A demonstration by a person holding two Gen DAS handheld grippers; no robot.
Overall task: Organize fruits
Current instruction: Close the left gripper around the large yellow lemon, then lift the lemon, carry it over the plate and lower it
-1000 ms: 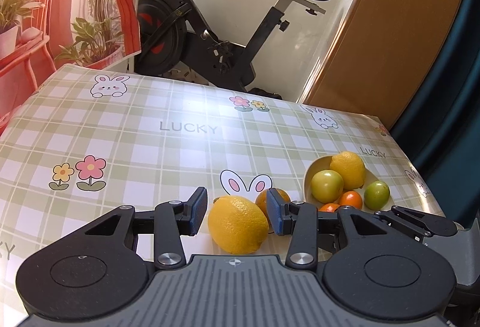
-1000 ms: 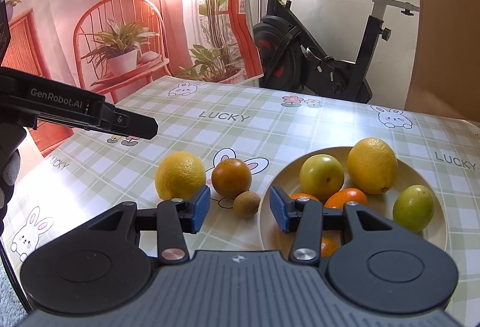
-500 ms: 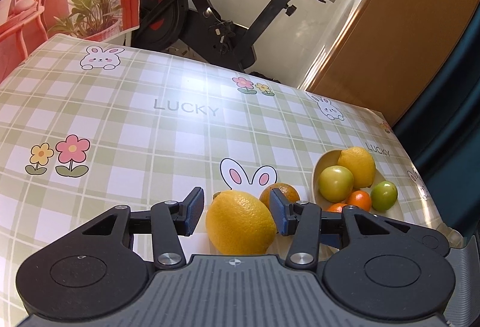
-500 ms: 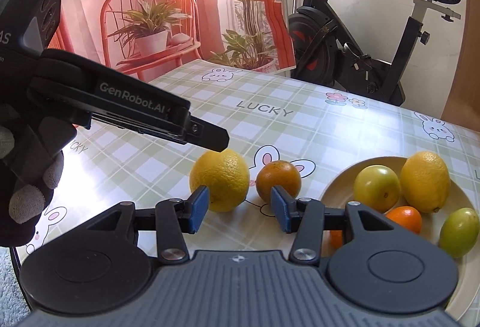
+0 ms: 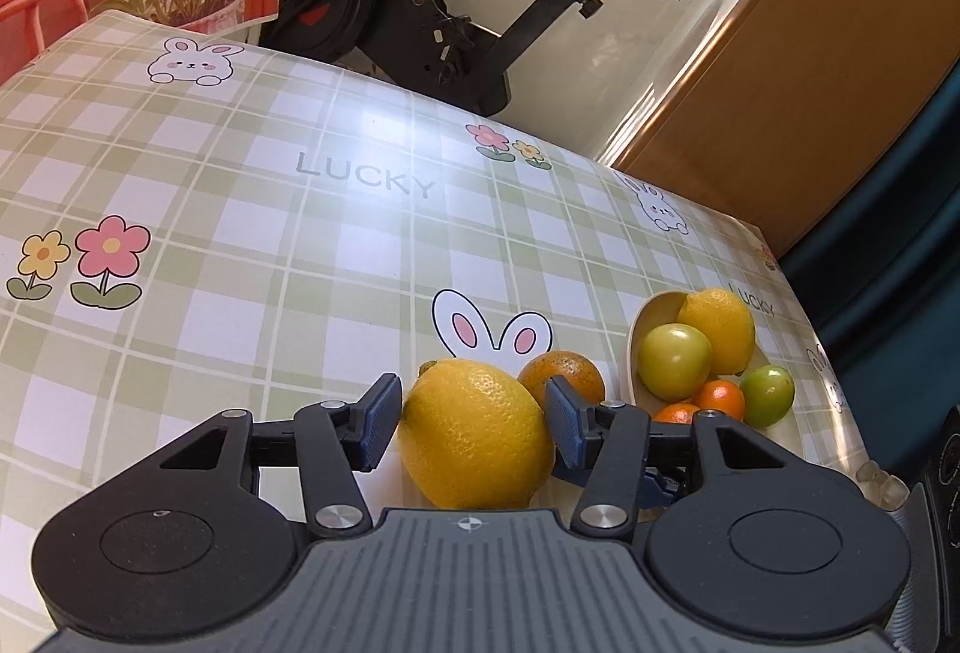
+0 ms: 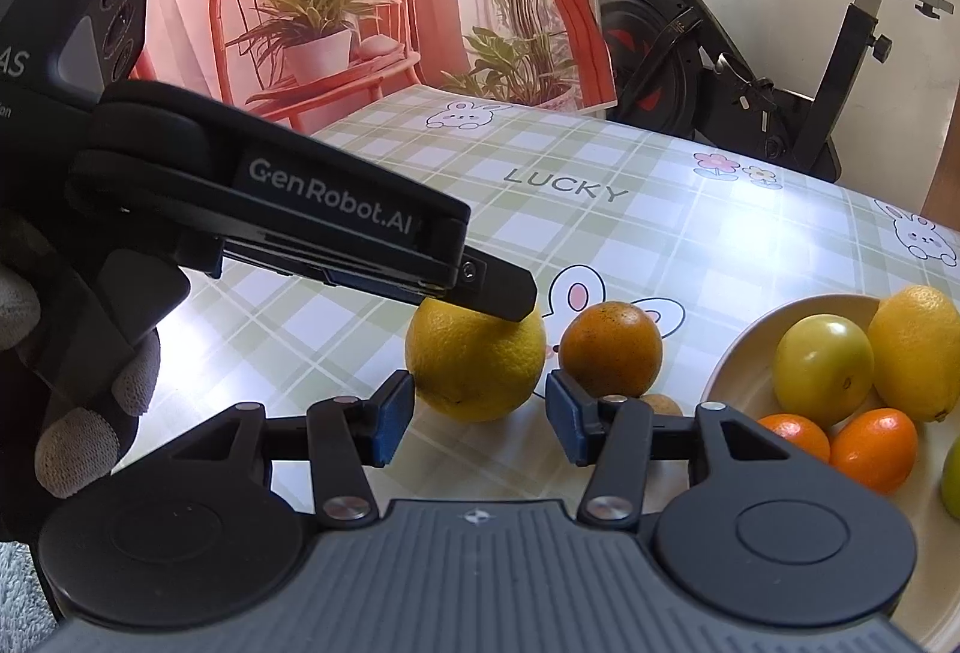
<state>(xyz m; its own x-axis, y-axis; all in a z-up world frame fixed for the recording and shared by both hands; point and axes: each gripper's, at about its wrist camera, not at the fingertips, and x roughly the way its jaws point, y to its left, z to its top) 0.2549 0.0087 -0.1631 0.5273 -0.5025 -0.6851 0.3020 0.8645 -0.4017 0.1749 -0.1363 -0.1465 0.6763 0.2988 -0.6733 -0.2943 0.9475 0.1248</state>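
A large lemon [image 5: 474,443] lies on the checked tablecloth between the fingers of my left gripper [image 5: 474,428]. Its jaws are opening, and the blue pads [image 5: 381,428] stand close beside the lemon without clearly pressing it. An orange [image 5: 564,377] sits just behind it. In the right wrist view my right gripper [image 6: 478,422] is also opening, with nothing between its fingers. The same lemon [image 6: 462,371] lies just beyond its tips, under the left gripper's finger [image 6: 498,290]. The orange [image 6: 612,347] and a half-hidden kiwi [image 6: 660,404] lie to the right.
A cream plate [image 6: 738,347] at the right holds a second lemon [image 6: 915,353], a yellow-green fruit [image 6: 822,368] and small oranges [image 6: 870,449]. A gloved hand [image 6: 78,443] holds the left gripper. An exercise bike [image 5: 432,23] stands beyond the table's far edge.
Both grippers' jaws have widened. The left gripper sank around the lemon. The right gripper shifted left, from in front of the plate and kiwi to in front of the lemon.
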